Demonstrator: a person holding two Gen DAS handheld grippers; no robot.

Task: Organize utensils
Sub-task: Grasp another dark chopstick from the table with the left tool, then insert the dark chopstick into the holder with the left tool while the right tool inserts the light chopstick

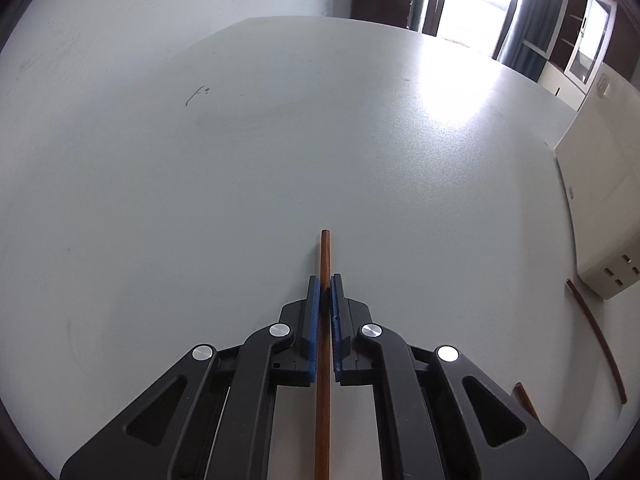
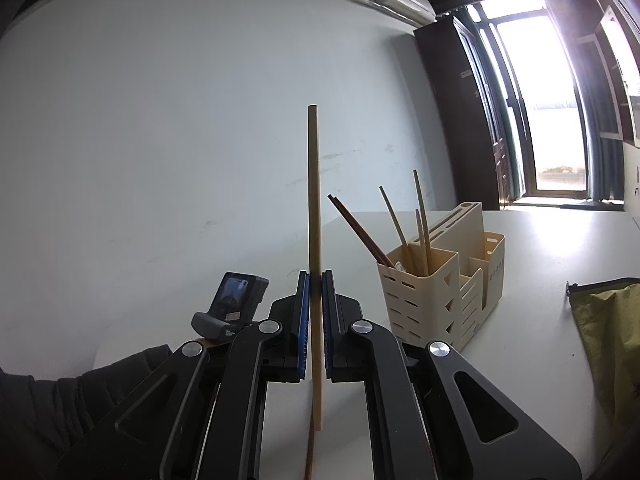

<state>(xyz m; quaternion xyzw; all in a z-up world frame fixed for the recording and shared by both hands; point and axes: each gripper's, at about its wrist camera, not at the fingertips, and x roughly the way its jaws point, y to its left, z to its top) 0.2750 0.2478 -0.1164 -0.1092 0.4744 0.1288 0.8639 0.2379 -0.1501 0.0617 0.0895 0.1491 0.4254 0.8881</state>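
A: Start with the left wrist view. How far along does the sorting look?

B: The left gripper (image 1: 324, 280) is clamped on a dark brown chopstick (image 1: 325, 256), which runs straight between the blue pads and pokes out over the pale table (image 1: 240, 160). The table ahead is bare. Toward its right edge, two more dark sticks (image 1: 600, 344) lie loose just beside the foot of a cream holder (image 1: 600, 208), so those likely remain to be put away.

A: Anything unclear there?

B: The holder is cut off by the frame, so its compartments cannot be read. Whether the held chopstick's tip touches the table is hard to tell.

A: And the right wrist view?

B: The right gripper (image 2: 315, 276) is closed on a light wooden chopstick (image 2: 313, 184), held upright, well short of the cream utensil holder (image 2: 424, 292) that stands on the table to the right. Its front compartment already has dark chopsticks (image 2: 360, 228) and light chopsticks (image 2: 420, 220) leaning in it. So the job seems partly done: some stored, two in hand, two loose.

A: What is hidden?

B: The holder's rear compartments are hard to see into. A dark sleeve (image 2: 80, 392) and a small device with a screen (image 2: 234, 304) cover the table's near left part, and an olive bag (image 2: 608, 340) is cut off at the right.
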